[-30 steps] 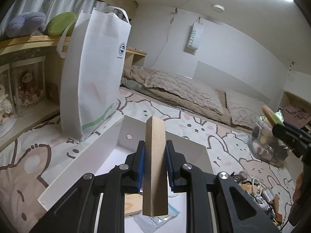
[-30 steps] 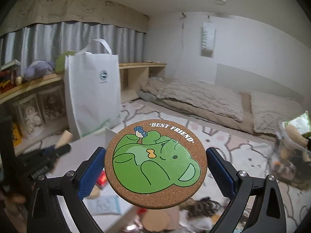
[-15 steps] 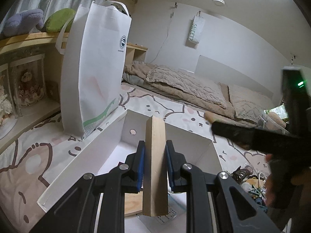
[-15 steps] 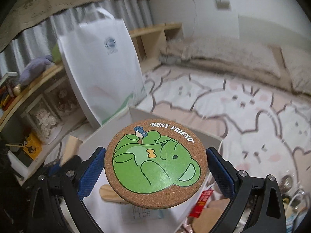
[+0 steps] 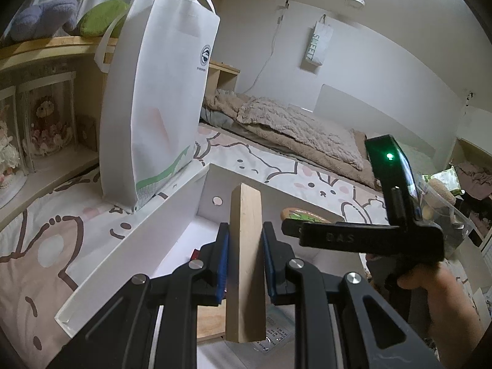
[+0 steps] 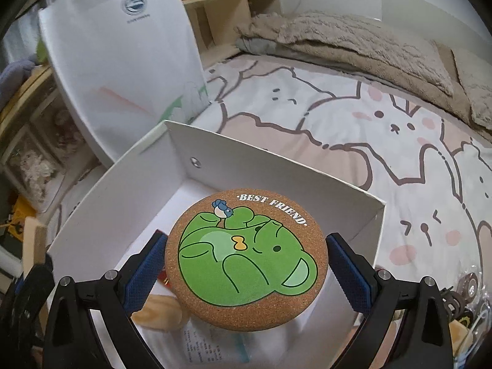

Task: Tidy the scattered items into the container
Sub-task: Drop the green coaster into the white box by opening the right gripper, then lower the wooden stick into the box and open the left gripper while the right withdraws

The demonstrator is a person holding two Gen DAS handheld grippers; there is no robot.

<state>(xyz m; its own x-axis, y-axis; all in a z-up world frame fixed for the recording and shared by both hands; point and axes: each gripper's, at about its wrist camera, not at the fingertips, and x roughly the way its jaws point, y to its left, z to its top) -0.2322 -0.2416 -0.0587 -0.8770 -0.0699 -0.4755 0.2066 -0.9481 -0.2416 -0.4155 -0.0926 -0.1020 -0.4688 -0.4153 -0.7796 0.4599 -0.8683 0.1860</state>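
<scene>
The bed (image 6: 384, 129) carries a white bag (image 5: 160, 98) and, just beside it, the open white box (image 6: 276, 166). Paper (image 6: 203, 347) and a pale wooden piece (image 6: 160, 310) lie inside the box. My right tool (image 6: 246, 264) grips the cork coaster (image 6: 246, 261) flat by its edges, above the box's inside. My left tool (image 5: 244, 255) clamps an upright wood block (image 5: 246, 261) over the box's near end.

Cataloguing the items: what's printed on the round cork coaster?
A green bear, a small blue bird and "BEST FRIEND", on the coaster; clearest in the right wrist view.
</scene>
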